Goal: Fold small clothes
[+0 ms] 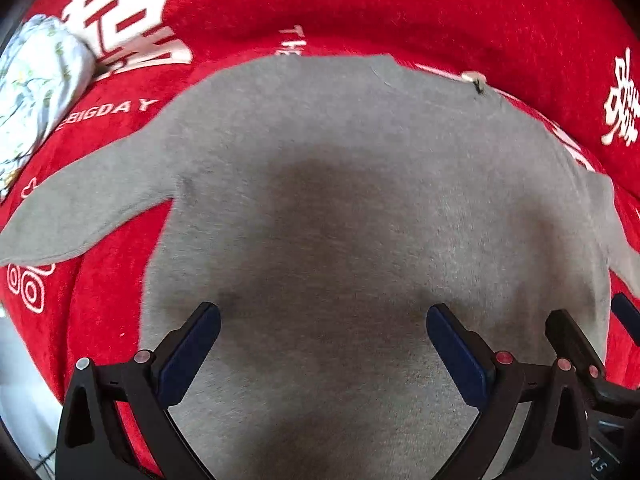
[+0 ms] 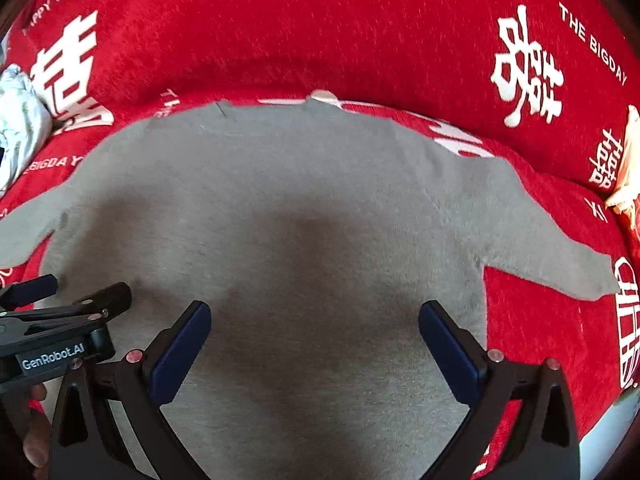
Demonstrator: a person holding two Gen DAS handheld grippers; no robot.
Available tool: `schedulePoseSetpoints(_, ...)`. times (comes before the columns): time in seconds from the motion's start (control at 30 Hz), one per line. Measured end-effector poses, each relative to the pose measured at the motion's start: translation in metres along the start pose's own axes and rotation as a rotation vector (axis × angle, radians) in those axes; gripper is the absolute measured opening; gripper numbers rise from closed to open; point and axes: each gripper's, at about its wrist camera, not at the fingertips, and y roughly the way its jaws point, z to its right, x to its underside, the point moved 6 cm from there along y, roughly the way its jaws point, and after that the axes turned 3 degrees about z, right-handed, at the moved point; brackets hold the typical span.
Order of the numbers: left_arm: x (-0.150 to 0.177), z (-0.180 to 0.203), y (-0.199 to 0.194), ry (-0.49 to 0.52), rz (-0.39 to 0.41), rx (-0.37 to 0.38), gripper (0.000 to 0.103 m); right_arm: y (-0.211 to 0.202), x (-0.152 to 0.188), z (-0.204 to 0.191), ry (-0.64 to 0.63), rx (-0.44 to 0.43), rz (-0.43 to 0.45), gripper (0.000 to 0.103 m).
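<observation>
A small grey long-sleeved top (image 1: 340,184) lies spread flat on a red cover, sleeves out to both sides; it also fills the right wrist view (image 2: 304,208). My left gripper (image 1: 323,318) is open and empty, hovering over the top's near part. My right gripper (image 2: 315,316) is open and empty too, over the same area a little to the right. The right gripper's fingers (image 1: 568,332) show at the right edge of the left wrist view, and the left gripper's fingers (image 2: 108,294) show at the left of the right wrist view.
The red cover (image 2: 320,32) with white lettering rises into a cushion behind the top. A crumpled white floral cloth (image 1: 36,88) lies at the far left, also in the right wrist view (image 2: 20,120). A cream cloth (image 2: 628,168) sits at the right edge.
</observation>
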Motion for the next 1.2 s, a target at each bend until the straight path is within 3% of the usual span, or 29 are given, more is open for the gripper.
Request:
schedulePoseSetpoints(0.6,-0.017,0.005,-0.037,0.028,0.128,-0.073,0.103,-0.023,-0.014,0.011,0.01,0.032,0.08,0.103)
schedulePoseSetpoints(0.93,-0.028,0.026,-0.045,0.036,0.149,-0.104,0.103,-0.032,-0.022,0.033,0.014,0.068,0.133,0.103)
schedulePoseSetpoints(1.2,-0.031,0.049,-0.047,0.03,0.158,-0.089,0.103,-0.035,-0.024,0.063,0.059,0.089,0.155,0.103)
